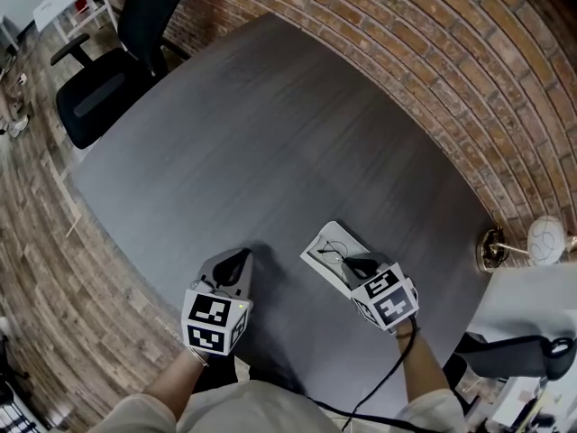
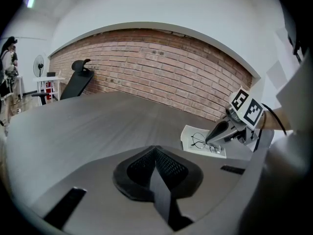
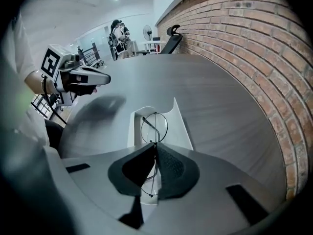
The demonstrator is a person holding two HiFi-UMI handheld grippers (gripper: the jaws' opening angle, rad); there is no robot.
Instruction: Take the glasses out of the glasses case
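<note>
Right gripper view: claw on glasses

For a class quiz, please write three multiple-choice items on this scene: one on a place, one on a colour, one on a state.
1. Where does the glasses case lie? A on a chair; B on the floor; C on the table.
2. What colour is the case? A white; B red; C black.
3. The jaws of the right gripper are: A wide apart; B closed on the glasses; C closed on a pen.
Key: C, the case rests on the grey table; A, its shell shows white; B, the jaws meet on the thin frame.
</note>
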